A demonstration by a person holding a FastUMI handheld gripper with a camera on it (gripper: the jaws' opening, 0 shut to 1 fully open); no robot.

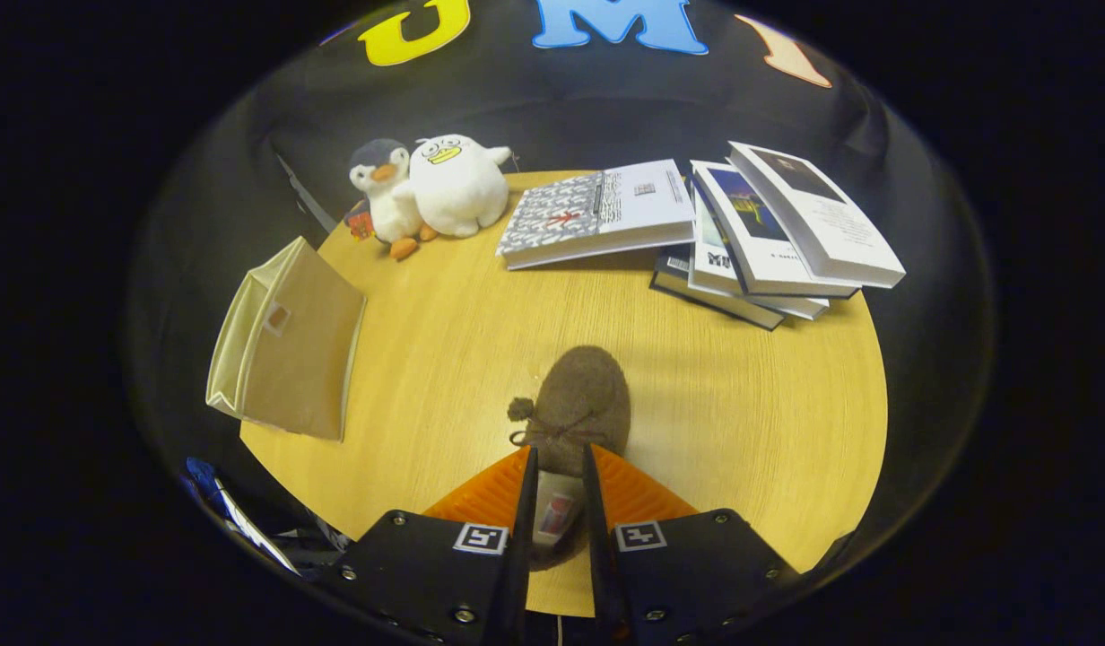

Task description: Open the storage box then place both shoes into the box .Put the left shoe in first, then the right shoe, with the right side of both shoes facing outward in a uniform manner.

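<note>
Both fingers (527, 484) around shoe (578, 408), mid-table (741, 395).

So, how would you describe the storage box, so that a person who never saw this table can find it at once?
Start at the round wooden table. The storage box is the beige fabric box at its edge, left of the brown shoe that the hand-held gripper has its fingers closed on. Unlike the plush toys and books beyond, it is plain and flat-sided.

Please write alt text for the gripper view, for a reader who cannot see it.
The gripper has its jaws closed on the heel of a brown shoe on a round wooden table. A beige storage box stands beyond, with books and plush toys.
</note>
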